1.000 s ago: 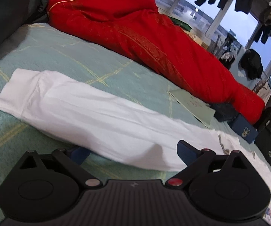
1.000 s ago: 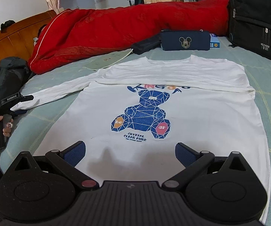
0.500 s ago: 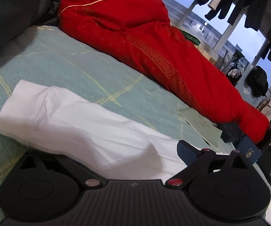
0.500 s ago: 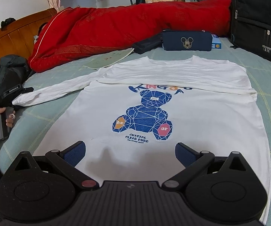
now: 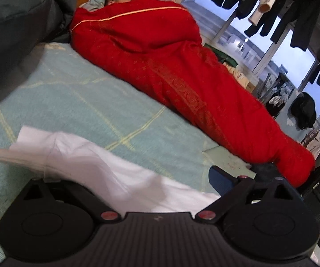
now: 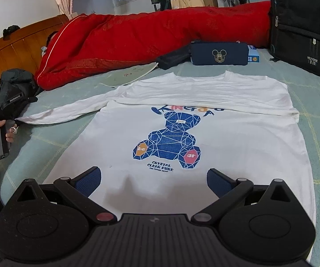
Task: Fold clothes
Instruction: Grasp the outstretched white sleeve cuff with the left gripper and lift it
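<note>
A white long-sleeved shirt with a blue bear print lies flat, front up, on the pale green bedspread. Its right sleeve is folded across the chest; the left sleeve stretches out to the left. My right gripper is open, low over the shirt's hem, with nothing between its fingers. My left gripper is open at the cuff end of the sleeve. The cloth lies over its left finger and hides it; only the right finger shows. In the right wrist view a hand holds that left gripper at the cuff.
A person lies under a red quilt along the far side of the bed. A navy Mickey pouch, a paper sheet and a black backpack sit beyond the shirt. A dark jacket lies by the wooden headboard.
My left gripper has moved along the sleeve to its cuff end and pushed in lower, so the cloth now covers its left finger. The right gripper has barely shifted.
</note>
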{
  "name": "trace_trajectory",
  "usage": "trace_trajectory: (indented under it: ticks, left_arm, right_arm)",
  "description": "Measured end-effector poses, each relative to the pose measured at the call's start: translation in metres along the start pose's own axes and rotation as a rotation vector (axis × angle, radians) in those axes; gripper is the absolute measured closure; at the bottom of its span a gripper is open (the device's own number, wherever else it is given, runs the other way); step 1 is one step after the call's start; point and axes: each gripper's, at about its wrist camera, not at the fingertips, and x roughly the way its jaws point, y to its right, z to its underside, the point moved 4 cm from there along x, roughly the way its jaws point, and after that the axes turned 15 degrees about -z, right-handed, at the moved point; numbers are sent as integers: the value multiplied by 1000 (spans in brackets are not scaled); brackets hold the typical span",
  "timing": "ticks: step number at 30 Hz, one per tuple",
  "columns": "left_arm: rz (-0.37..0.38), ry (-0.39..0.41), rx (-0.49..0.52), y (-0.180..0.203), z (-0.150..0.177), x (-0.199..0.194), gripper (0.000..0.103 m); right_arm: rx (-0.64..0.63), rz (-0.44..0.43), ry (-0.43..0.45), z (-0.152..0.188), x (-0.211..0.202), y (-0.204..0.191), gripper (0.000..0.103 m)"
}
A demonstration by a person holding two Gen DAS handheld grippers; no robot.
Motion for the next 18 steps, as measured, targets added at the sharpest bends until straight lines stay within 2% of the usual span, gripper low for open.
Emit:
trace_trajectory:
  ticks: [18]
  left_arm:
    - [67, 15, 136, 84, -11, -47, 5]
  right_arm:
    - [-43, -45, 23, 9, -33, -6, 0]
